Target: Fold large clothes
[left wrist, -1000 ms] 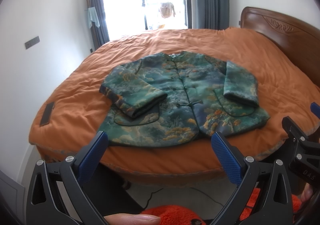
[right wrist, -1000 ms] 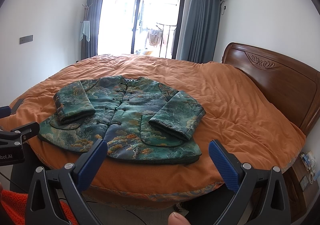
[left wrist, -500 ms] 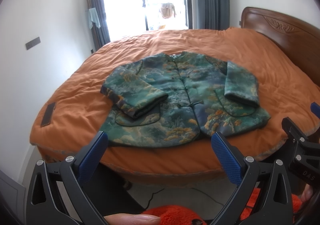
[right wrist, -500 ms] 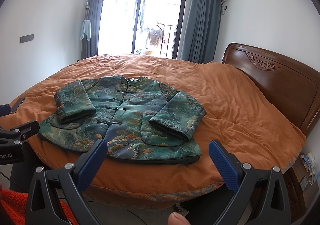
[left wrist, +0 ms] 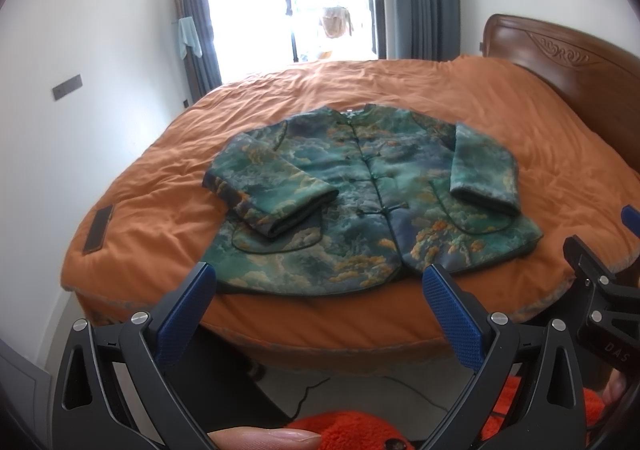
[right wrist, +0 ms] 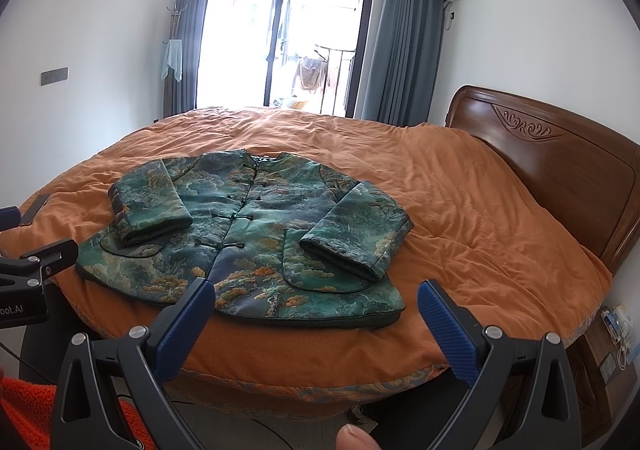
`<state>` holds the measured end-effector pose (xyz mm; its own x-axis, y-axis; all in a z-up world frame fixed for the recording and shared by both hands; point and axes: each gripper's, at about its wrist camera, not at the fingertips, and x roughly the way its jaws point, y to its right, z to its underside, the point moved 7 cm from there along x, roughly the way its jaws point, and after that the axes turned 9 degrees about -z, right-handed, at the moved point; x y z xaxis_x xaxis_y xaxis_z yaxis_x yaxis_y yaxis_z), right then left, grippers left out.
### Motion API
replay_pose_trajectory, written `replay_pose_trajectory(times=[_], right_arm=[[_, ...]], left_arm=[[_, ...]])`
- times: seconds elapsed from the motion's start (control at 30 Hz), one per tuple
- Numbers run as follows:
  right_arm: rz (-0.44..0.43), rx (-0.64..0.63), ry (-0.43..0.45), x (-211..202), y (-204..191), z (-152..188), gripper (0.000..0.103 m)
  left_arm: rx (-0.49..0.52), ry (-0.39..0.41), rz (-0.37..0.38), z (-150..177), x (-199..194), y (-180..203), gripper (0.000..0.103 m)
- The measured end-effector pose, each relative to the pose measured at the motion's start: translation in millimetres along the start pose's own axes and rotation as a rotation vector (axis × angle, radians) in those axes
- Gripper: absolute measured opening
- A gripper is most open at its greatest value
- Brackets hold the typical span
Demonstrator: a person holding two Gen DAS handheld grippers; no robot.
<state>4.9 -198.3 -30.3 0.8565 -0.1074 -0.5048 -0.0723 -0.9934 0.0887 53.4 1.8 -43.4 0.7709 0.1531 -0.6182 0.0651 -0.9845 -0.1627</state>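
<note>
A green padded jacket (left wrist: pixel 360 201) with a cloud and tree print lies flat and buttoned on the orange bed cover (left wrist: pixel 400 89), hem toward me. Both sleeves are folded in over the front: the left sleeve (left wrist: pixel 272 189) and the right sleeve (left wrist: pixel 484 173). The jacket also shows in the right wrist view (right wrist: pixel 248 234). My left gripper (left wrist: pixel 318 284) is open and empty, held in the air in front of the bed's near edge, short of the hem. My right gripper (right wrist: pixel 314 300) is open and empty, likewise short of the hem.
A dark flat phone-like object (left wrist: pixel 98 228) lies on the bed's left edge. A carved wooden headboard (right wrist: pixel 560 169) stands on the right. A nightstand with small items (right wrist: pixel 612 338) is at the lower right. Cables lie on the floor (left wrist: pixel 320 390) under me. A glass door (right wrist: pixel 280 37) is behind.
Both views have shifted very slightly; the jacket sits a touch lower and nearer in frame. Both grippers stay open. The jacket has not moved.
</note>
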Motion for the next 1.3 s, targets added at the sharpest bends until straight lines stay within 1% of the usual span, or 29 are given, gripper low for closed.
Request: replay_pose_trajectory(times=[0.67, 0.73, 0.8, 0.87, 0.97, 1.0, 1.03, 1.1, 1.17, 1.2, 1.23, 1.3], right_arm=[[-0.002, -0.005, 0.0, 1.6, -1.7, 0.6, 0.103], [-0.008, -0.003, 0.002, 2.1, -0.9, 0.4, 0.103], [-0.013, 0.003, 0.008, 4.3, 2.1, -0.8, 0.103], [-0.028, 0.004, 0.023, 9.3, 5.0, -4.3, 0.103], [-0.07, 0.0, 0.069, 17.1, 14.4, -15.7, 0.103], [-0.093, -0.011, 0.084, 21.8, 17.5, -21.0, 0.103], [-0.108, -0.037, 0.096, 28.0, 20.2, -26.7, 0.103], [-0.139, -0.091, 0.109, 42.8, 26.9, -32.9, 0.103], [-0.169, -0.119, 0.043, 69.4, 36.6, -31.2, 0.103], [-0.177, -0.118, 0.007, 84.4, 45.1, -27.6, 0.103], [-0.186, -0.116, -0.018, 98.4, 51.7, -25.1, 0.103], [-0.21, -0.145, -0.073, 128.1, 64.8, -16.8, 0.103]], left_arm=[[0.0, 0.003, 0.001, -0.3, 0.0, 0.3, 0.103], [-0.007, 0.004, 0.002, -4.6, 0.7, -4.9, 0.103], [-0.007, 0.016, 0.009, -7.7, 2.0, -5.1, 0.103], [-0.01, 0.047, 0.018, -16.3, 3.8, -9.4, 0.103], [-0.008, 0.074, 0.058, -29.5, 11.4, -14.6, 0.103], [-0.001, 0.079, 0.057, -34.1, 15.5, -16.2, 0.103], [0.012, 0.088, 0.038, -38.1, 19.7, -17.9, 0.103], [0.046, 0.113, -0.027, -47.0, 31.8, -20.9, 0.103], [0.087, 0.101, -0.041, -49.7, 42.6, -19.1, 0.103], [0.091, 0.085, -0.033, -51.1, 48.0, -19.4, 0.103], [0.083, 0.066, -0.02, -50.2, 51.7, -17.3, 0.103], [0.032, 0.009, 0.037, -49.9, 61.5, -19.3, 0.103]])
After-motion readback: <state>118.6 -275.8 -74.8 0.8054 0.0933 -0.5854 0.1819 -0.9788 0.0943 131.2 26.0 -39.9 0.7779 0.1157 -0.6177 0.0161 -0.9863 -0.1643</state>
